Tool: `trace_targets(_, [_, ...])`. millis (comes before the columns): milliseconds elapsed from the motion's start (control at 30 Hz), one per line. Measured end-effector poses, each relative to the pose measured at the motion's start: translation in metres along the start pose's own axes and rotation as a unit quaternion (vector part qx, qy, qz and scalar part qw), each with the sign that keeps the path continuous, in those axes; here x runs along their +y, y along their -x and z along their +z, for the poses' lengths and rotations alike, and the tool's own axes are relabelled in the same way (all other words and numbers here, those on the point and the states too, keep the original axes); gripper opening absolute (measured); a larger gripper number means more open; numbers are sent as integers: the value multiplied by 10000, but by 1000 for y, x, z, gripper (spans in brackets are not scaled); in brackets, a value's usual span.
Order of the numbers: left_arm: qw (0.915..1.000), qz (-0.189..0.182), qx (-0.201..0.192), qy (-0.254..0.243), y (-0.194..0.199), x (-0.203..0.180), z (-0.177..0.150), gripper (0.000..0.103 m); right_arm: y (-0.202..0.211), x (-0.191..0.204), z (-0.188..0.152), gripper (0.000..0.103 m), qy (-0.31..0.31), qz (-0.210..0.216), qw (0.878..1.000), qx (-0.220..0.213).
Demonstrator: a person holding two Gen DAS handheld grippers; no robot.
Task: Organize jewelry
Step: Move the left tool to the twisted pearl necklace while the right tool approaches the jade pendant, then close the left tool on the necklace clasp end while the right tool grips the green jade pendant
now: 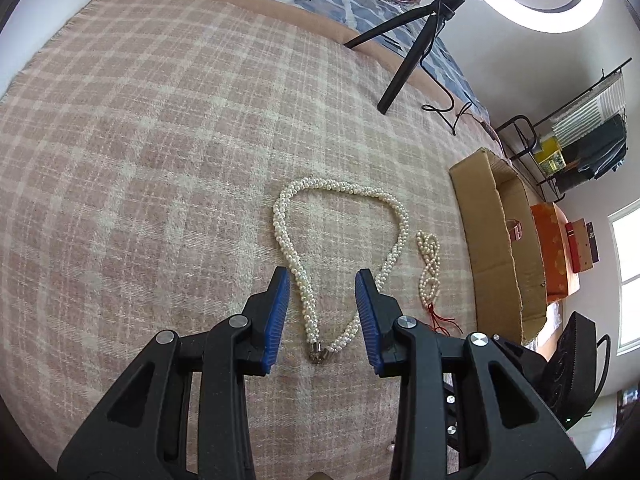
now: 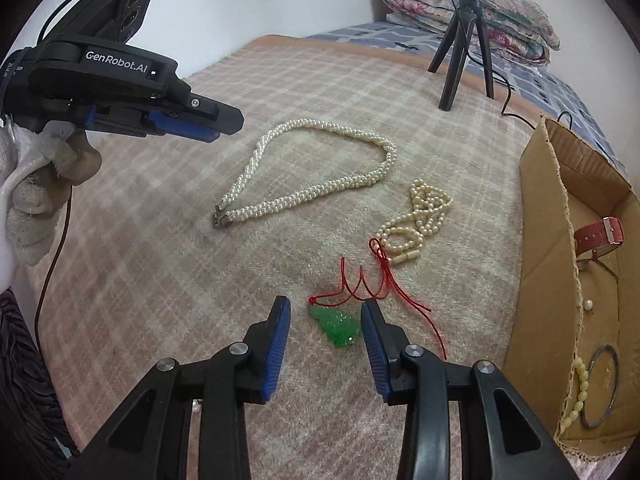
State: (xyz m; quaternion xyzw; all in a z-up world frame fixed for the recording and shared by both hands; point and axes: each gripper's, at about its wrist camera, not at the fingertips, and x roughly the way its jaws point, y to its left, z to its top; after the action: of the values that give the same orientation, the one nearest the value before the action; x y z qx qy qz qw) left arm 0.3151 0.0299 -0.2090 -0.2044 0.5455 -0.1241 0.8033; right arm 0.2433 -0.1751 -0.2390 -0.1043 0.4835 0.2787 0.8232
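Observation:
A thick twisted pearl necklace (image 1: 312,182) (image 2: 280,206) lies in a loop on the pink plaid blanket (image 1: 140,160). My left gripper (image 1: 322,276) hovers over its clasp end, open, with both strands between the blue pads but untouched; the right wrist view shows it from the side (image 2: 200,130). A thin pearl strand (image 1: 428,256) (image 2: 424,208) lies bunched to the right, tied to a red cord (image 2: 360,284). The cord ends in a green pendant (image 2: 338,326). My right gripper (image 2: 326,306) straddles that pendant, open, pads clear of it.
A cardboard box (image 1: 492,248) (image 2: 548,240) at the right holds a red watch (image 2: 600,236), a bangle (image 2: 600,384) and a bead strand (image 2: 578,392). A ring-light tripod (image 1: 404,60) (image 2: 464,40) stands at the back. A gloved hand (image 2: 36,184) holds the left gripper.

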Motion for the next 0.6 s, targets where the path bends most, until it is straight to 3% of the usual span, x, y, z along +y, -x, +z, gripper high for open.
trace_targets(100, [10000,-42,74,-21,-7,-3,2,33,-7,0,1,39,-10,28,10000,71])
trace_targets(600, [9977,554,280,-278,-47,-5,-5,33,-6,4,-6,39,-41,336,9988,348])
